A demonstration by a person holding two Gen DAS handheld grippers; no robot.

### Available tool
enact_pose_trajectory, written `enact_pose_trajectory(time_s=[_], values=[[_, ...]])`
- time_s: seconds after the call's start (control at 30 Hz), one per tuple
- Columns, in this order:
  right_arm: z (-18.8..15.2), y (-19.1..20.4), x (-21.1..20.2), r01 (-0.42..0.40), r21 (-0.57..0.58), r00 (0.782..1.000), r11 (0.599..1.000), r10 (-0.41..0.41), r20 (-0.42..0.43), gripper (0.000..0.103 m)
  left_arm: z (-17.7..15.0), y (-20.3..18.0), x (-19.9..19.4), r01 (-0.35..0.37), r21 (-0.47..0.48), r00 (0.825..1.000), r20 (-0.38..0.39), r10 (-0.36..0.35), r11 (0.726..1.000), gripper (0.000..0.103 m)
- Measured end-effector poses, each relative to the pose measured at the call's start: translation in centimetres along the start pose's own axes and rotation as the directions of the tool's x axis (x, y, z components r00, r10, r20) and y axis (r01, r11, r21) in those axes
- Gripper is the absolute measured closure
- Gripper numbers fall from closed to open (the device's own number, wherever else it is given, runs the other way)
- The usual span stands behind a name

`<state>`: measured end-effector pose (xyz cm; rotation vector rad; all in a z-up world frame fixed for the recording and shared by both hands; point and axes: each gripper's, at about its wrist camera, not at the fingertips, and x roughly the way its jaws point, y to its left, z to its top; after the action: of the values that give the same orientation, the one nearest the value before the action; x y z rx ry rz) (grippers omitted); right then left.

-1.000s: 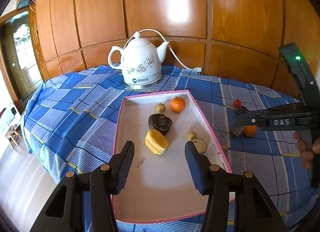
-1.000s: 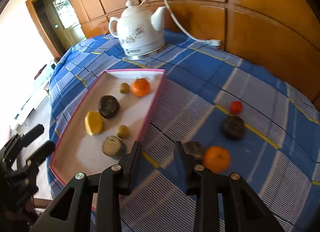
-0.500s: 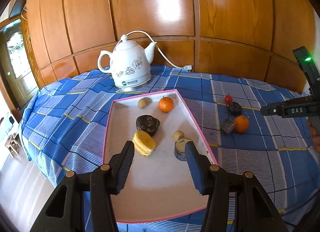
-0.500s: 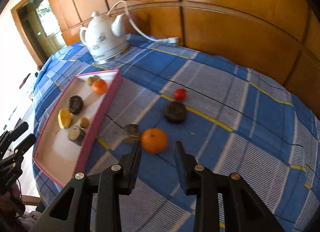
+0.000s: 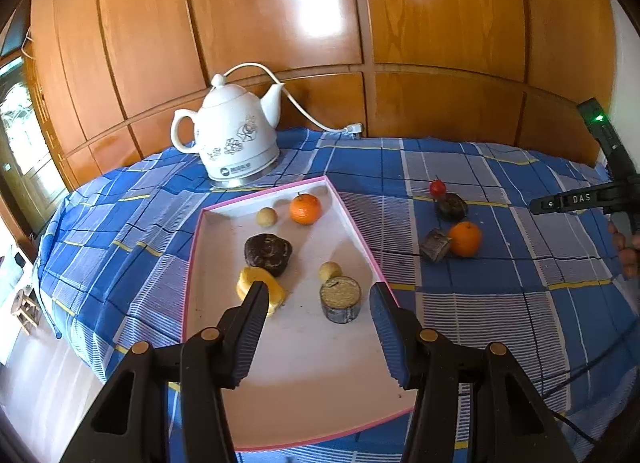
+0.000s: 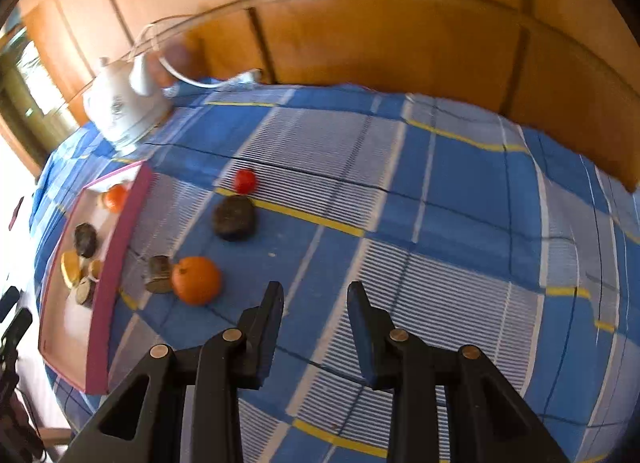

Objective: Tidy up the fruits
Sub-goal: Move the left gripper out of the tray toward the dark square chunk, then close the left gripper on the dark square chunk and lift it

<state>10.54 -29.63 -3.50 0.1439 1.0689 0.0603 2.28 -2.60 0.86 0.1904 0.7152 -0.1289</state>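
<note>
A white tray with a pink rim point(image 5: 352, 223) holds an orange point(image 5: 305, 208), a dark fruit point(image 5: 267, 250), a yellow fruit point(image 5: 260, 291), two small tan fruits and a cut grey piece point(image 5: 340, 299). My left gripper point(image 5: 319, 289) hovers open over the tray's near half, holding nothing. On the cloth lie a second orange point(image 6: 196, 280), a grey piece point(image 6: 159, 274), a dark fruit point(image 6: 234, 218) and a small red fruit point(image 6: 245, 181). My right gripper point(image 6: 315, 287) is above the cloth to the right of that orange, its fingers narrowly apart with nothing between them.
A white kettle point(image 5: 234, 139) with a cord stands behind the tray against the wood-panelled wall. The blue checked cloth point(image 6: 440, 223) stretches right of the loose fruit. The right gripper point(image 5: 538, 206) and a hand show at the left wrist view's right edge.
My right gripper has swung right, away from the tray, so the loose orange now lies left of its fingers. The left gripper drifted slightly over the tray. Neither opening changed.
</note>
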Motion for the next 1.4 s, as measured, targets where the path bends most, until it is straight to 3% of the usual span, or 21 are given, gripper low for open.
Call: enact_pose_trajectory(time_s=[0.43, 0.73, 0.87, 1.07, 1.33, 1.4], values=[[0.0, -1.0, 0.6, 0.024, 0.053, 0.999, 0.998, -0.022, -0.040, 0.070, 1.9, -1.5, 2.9, 0.117, -0.048, 0.989, -0.087, -0.121, 0.992, 0.050], [0.3, -0.6, 0.5, 0.010, 0.049, 0.999, 0.999, -0.008, -0.043, 0.070, 3.6, -4.5, 5.1, 0.178, 0.053, 0.978, -0.116, -0.171, 0.983, 0.050], [0.5, -0.4, 0.2, 0.000, 0.045, 0.999, 0.999, 0.001, -0.037, 0.070, 4.2, -6.5, 7.0, 0.263, 0.149, 0.956, -0.170, -0.237, 0.953, 0.051], [0.7, -0.3, 0.0, -0.012, 0.047, 0.999, 0.999, 0.014, -0.032, 0.070, 5.0, -8.9, 10.2, 0.329, 0.257, 0.932, -0.242, -0.269, 0.908, 0.047], [0.9, -0.6, 0.0, -0.010, 0.063, 0.999, 0.998, 0.012, -0.031, 0.070, 5.3, -9.9, 13.7, 0.381, 0.271, 0.903, -0.315, -0.293, 0.884, 0.048], [0.9, -0.6, 0.1, -0.008, 0.064, 0.999, 0.998, 0.010, -0.036, 0.070, 5.3, -10.0, 14.3, 0.399, 0.252, 0.892, -0.329, -0.310, 0.882, 0.057]])
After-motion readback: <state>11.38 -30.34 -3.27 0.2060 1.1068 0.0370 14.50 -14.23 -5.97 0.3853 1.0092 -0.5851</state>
